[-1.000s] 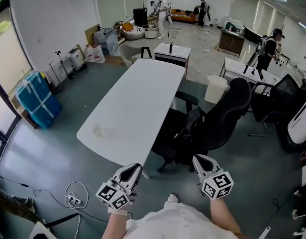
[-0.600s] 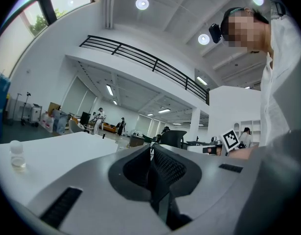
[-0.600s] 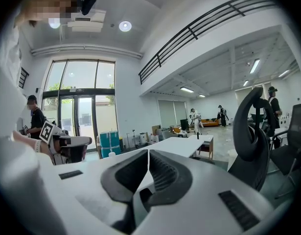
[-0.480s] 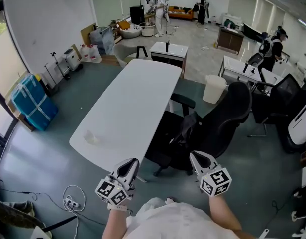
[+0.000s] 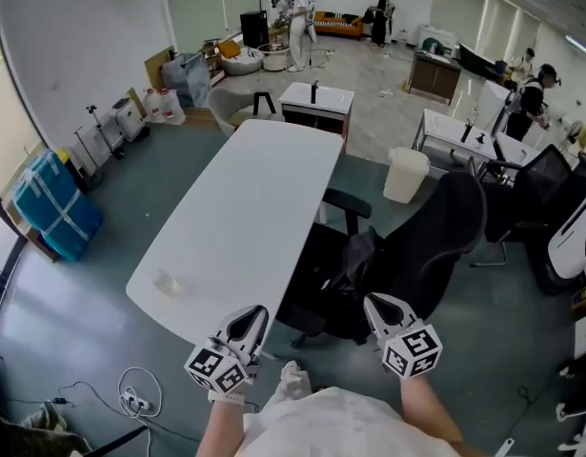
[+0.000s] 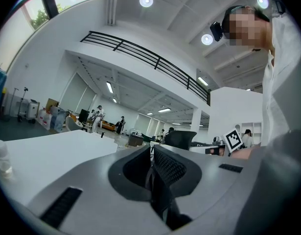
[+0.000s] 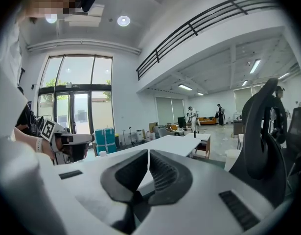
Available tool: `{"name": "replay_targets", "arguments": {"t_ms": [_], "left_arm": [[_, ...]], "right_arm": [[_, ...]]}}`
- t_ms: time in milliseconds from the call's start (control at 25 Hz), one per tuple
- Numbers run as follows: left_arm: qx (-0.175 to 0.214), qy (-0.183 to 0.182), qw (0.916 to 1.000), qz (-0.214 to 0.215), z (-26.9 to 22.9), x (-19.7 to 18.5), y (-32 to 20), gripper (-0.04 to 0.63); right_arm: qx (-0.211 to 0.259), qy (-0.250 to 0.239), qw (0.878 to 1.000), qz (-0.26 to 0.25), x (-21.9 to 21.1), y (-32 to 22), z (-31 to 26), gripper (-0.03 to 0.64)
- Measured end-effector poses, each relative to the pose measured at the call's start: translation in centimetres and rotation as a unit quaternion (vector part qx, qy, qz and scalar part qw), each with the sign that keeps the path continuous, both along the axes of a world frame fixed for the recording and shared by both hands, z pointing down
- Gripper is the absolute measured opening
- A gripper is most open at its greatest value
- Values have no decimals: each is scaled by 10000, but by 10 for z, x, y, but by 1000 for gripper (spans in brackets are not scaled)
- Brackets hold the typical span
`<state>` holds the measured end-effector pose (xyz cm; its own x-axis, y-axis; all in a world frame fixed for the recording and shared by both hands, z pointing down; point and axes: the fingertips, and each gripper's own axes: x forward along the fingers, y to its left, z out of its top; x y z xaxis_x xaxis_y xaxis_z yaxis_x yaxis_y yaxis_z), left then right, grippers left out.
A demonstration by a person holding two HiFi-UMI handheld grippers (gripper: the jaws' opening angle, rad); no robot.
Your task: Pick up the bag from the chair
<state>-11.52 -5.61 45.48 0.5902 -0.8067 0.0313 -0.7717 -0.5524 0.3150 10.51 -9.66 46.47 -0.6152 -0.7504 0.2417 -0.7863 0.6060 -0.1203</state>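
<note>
A dark bag [image 5: 358, 255] lies on the seat of a black office chair [image 5: 435, 236], which is pulled up to the right side of a long white table [image 5: 245, 217]. My left gripper [image 5: 249, 324] is held low near the table's near end, jaws shut and empty. My right gripper [image 5: 380, 310] hovers just in front of the chair, short of the bag, jaws shut with nothing between them. In the right gripper view the chair back [image 7: 260, 141] rises at the right; the bag is hidden there.
A small clear item [image 5: 166, 281] rests on the table's near left part. A white bin [image 5: 404, 173] stands behind the chair. More desks and chairs [image 5: 521, 188] fill the right side. A blue wrapped box [image 5: 54, 203] stands at the left wall. Cables [image 5: 131, 398] lie on the floor. People stand far back.
The view has shifted forward and a little left; the table and chair sit slightly closer. Both grippers stay shut and low, the right one a touch nearer the chair.
</note>
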Motion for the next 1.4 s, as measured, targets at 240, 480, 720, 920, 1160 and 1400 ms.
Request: {"name": "replay_targets", "arguments": {"t_ms": [240,480,720,920,1160,1400], "left_arm": [[66,19,9997,217,-4,-15,-50,40],[123,-17,9985,529,-6,-19,-91,40],[110,20,9962,859,7,-23,-119,40],[-50,71,9949,1007,19,-20,-129,40],[-140,33,9943,1056,31,-15,-140,41],[-204,36,9937,1101,38,-2,-148,40]], "right_arm": [[241,88,9997,-5,-19,-36,-12,21],[191,77,9995,255,-25,-67,-6,21],[44,295,9978,594,-25,-86,18,21],[-217,435,9958,772,-17,-96,38,21],[-402,572,9944,789,-17,-110,58,21],[-558,544,9940,762,-11,-124,73,78]]}}
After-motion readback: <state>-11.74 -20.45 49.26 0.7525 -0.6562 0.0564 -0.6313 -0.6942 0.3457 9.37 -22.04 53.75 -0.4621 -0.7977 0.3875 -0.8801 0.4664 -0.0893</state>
